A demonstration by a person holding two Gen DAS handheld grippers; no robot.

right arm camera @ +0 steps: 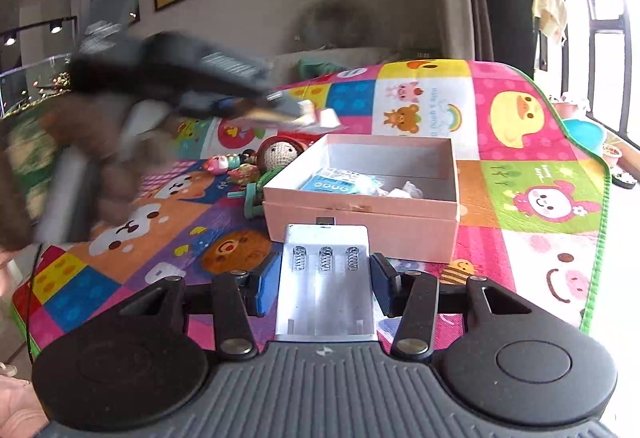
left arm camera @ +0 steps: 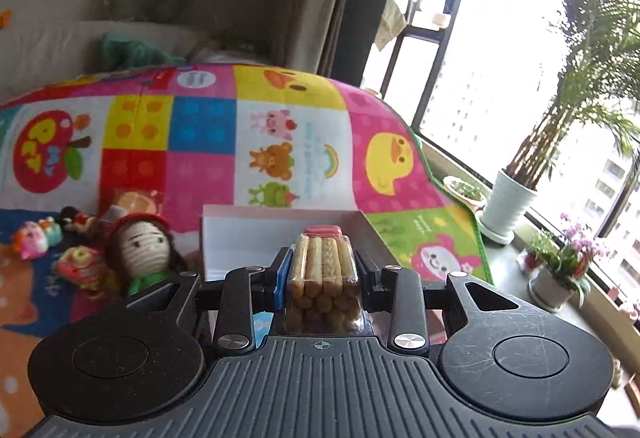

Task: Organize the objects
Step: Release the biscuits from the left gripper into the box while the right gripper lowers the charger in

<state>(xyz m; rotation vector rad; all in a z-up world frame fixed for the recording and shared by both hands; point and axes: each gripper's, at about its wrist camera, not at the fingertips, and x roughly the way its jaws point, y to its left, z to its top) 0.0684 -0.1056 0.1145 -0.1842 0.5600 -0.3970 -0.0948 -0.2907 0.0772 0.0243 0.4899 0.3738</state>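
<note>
My left gripper [left arm camera: 322,270] is shut on a clear pack of biscuit sticks [left arm camera: 323,270] with a pink cap, held above the mat. Just beyond it stands the open pink box [left arm camera: 280,234]. In the right wrist view my right gripper [right arm camera: 326,278] is shut on a white battery case [right arm camera: 326,286] with three springs, close to the near wall of the pink box [right arm camera: 360,214]. A blue packet [right arm camera: 332,182] and white wrapped bits lie inside the box. The left gripper [right arm camera: 312,116] shows as a blur above the box's far left corner.
A crocheted doll [left arm camera: 142,246] and small toy figures [left arm camera: 36,238] lie left of the box on the colourful play mat [left arm camera: 280,126]. Potted plants [left arm camera: 508,198] line the window sill on the right. A person's blurred arm [right arm camera: 80,142] is at the left.
</note>
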